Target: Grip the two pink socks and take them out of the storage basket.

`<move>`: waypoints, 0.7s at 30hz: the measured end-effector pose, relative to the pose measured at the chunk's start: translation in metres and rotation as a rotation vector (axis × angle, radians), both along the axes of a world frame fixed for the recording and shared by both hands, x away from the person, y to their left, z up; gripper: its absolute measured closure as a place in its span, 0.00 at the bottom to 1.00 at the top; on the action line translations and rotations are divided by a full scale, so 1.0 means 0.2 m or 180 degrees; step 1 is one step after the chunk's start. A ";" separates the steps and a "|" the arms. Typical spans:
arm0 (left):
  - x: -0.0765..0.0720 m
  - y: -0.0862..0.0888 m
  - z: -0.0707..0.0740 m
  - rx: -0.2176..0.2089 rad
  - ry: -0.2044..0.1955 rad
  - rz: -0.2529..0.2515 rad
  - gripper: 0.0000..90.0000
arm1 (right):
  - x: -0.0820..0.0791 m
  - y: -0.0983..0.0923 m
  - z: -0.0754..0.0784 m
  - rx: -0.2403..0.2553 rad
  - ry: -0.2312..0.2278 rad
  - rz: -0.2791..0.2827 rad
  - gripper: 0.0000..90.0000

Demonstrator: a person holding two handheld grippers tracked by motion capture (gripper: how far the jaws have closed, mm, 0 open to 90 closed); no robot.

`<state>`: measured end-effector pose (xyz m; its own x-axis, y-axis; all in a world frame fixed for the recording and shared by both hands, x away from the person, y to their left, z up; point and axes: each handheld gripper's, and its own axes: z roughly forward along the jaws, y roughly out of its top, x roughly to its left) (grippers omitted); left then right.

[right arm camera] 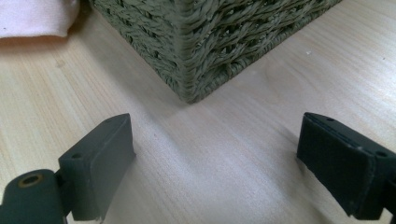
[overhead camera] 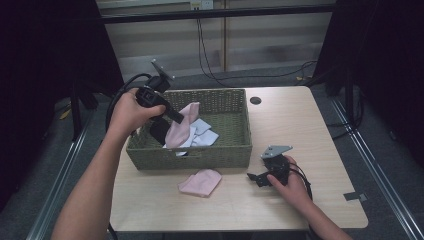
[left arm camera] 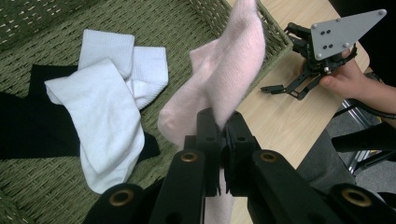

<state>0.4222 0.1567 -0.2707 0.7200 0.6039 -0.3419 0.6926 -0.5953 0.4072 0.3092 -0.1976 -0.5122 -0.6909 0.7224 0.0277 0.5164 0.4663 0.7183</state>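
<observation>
Left gripper pinches a fuzzy pink sock, lifted above the woven green basket where white socks lie rumpled. Right gripper rests gaping on bare wooden table, near the basket's corner; another pink sock lies just beside the front wall.

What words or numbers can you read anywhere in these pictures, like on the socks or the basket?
There are none to read.
The pink sock in the left tool: plain, no writing.
White socks and woven basket: no labels.
Grey plate on the right tool: just small holes, no print.
Wall outlet at the top of the high view: too small to tell.
</observation>
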 end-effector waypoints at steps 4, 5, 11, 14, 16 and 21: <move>-0.01 0.00 0.01 0.0009 -0.0016 -0.0047 0.96 | 0.00 0.00 0.00 0.0000 -0.0001 0.0002 0.11; -0.02 0.00 0.01 0.0002 -0.0016 -0.0052 0.96 | 0.00 0.00 0.00 0.0000 -0.0001 0.0002 0.11; -0.04 0.01 0.03 -0.0015 -0.0031 -0.0075 0.96 | 0.00 0.00 0.00 0.0000 0.0000 0.0002 0.11; -0.05 0.01 0.03 -0.0012 -0.0038 -0.0106 0.96 | 0.00 0.00 0.00 -0.0001 0.0000 0.0001 0.11; -0.06 0.00 0.02 -0.0028 -0.0034 -0.0101 0.96 | 0.00 0.00 0.00 -0.0001 0.0000 0.0002 0.11; -0.08 0.00 0.01 -0.0029 -0.0047 -0.0150 0.96 | 0.00 0.00 0.00 0.0000 0.0000 0.0000 0.11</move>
<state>0.4053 0.1562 -0.2690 0.7527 0.5660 -0.3364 0.6578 -0.6234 0.4227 0.3092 -0.1976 -0.5122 -0.6909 0.7225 0.0277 0.5164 0.4663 0.7183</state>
